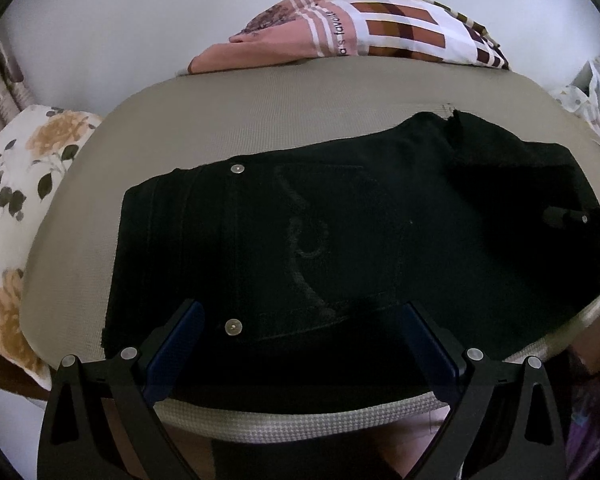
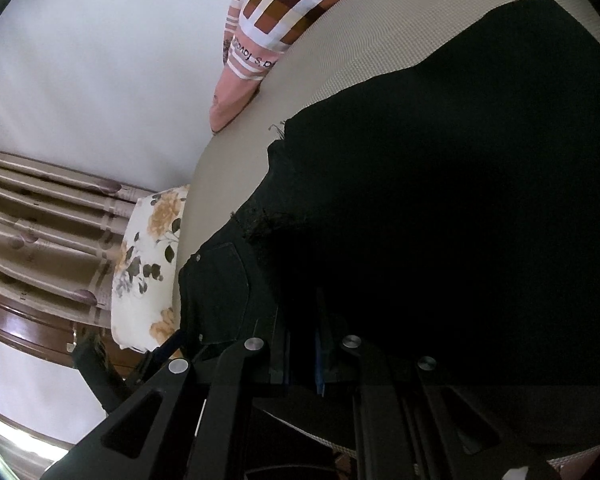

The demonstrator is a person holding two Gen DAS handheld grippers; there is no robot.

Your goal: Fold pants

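Note:
Black pants (image 1: 340, 220) lie across a beige mattress (image 1: 220, 120), waist end to the left, with a back pocket and two metal rivets showing. My left gripper (image 1: 302, 320) hovers open over the pocket area near the front edge, and nothing sits between its blue pads. In the right wrist view the pants (image 2: 460, 200) fill the right half as a dark raised fold, with a frayed hem beside the pocket. My right gripper (image 2: 304, 340) is shut on that dark cloth, its fingers almost touching. It shows at the right edge of the left wrist view as the right gripper (image 1: 564, 216).
A pink, brown and white checked blanket (image 1: 380, 28) lies at the far edge of the mattress. A floral pillow (image 1: 20, 184) rests off its left end. Striped curtains (image 2: 40, 220) and a wooden rail stand beyond the pillow. A white wall is behind.

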